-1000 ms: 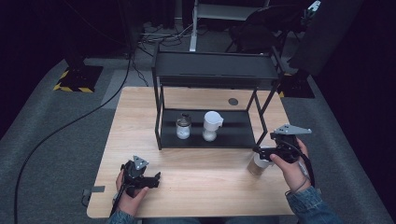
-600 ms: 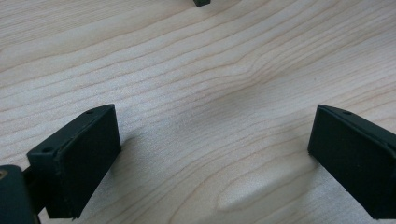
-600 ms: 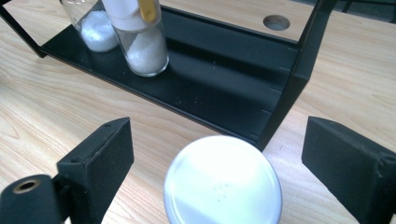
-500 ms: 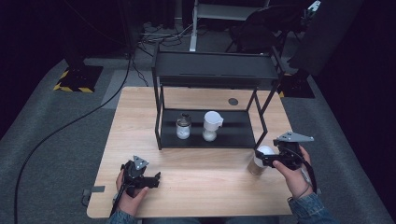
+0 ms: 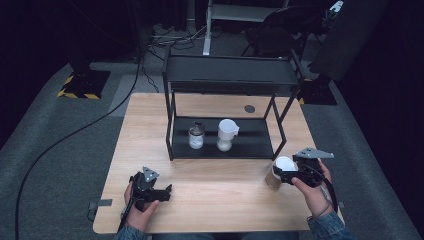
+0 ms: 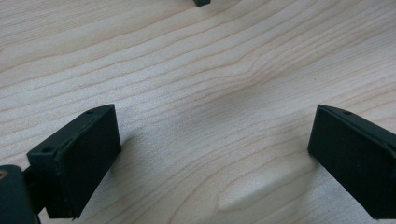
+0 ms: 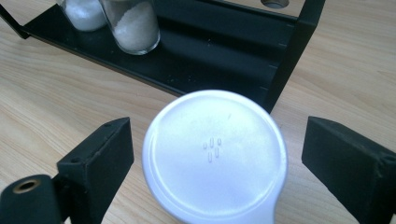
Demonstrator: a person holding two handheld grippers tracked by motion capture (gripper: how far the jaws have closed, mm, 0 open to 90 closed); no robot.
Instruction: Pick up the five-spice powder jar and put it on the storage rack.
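Note:
A jar with a white, finely pierced lid (image 7: pixel 215 158) stands on the wooden table (image 5: pixel 220 195) just outside the rack's front right leg, and I see it from above as the white-lidded jar (image 5: pixel 280 169). My right gripper (image 7: pixel 215 161) is open, one jaw on each side of the lid with a gap on both sides. From above, the right gripper (image 5: pixel 285 175) points left at the jar. My left gripper (image 5: pixel 162 192) rests low over bare wood near the front left. The left gripper (image 6: pixel 210 154) is open with nothing between its jaws.
A black two-tier rack (image 5: pixel 230 75) stands mid-table. Its lower shelf (image 5: pixel 255 142) holds a glass jar (image 5: pixel 196 136) and a white-topped jar (image 5: pixel 226 134). The rack's post (image 7: pixel 292 56) rises just behind the lid. A round grommet (image 5: pixel 249 108) lies behind the rack.
My right gripper has shifted slightly right and toward the table's near edge, and the jar's white lid now shows beside it. The left gripper has not moved.

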